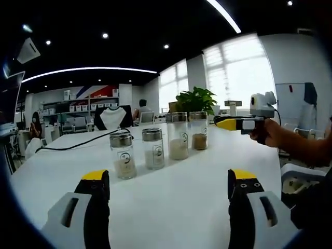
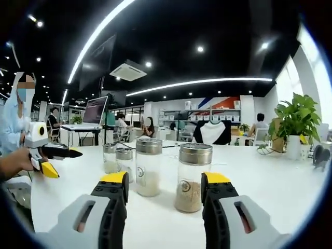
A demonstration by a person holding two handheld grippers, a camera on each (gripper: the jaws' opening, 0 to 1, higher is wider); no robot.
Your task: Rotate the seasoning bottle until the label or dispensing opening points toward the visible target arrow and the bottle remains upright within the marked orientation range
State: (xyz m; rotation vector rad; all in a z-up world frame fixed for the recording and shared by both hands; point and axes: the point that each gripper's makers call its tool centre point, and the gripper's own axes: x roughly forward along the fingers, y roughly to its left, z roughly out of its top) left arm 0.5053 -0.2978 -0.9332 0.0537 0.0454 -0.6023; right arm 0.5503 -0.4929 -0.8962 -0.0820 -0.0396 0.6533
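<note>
Several glass seasoning bottles with metal lids stand upright in a row on the white table (image 1: 181, 187). In the left gripper view the row runs from the nearest bottle (image 1: 123, 154) to the farthest bottle (image 1: 198, 130), which holds brown grains. My left gripper (image 1: 168, 184) is open, well short of the row. A hand holds my right gripper (image 1: 228, 123) just right of the farthest bottle. In the right gripper view that brown-grain bottle (image 2: 195, 177) stands just beyond the tips of my open right gripper (image 2: 165, 182), untouched. The left gripper (image 2: 54, 158) shows at the left, jaws apart.
A potted plant (image 1: 196, 99) stands behind the row near the table's far edge. A black cable (image 1: 78, 142) crosses the table to the left. A laptop on a stand (image 2: 96, 111) and office desks with seated people lie beyond.
</note>
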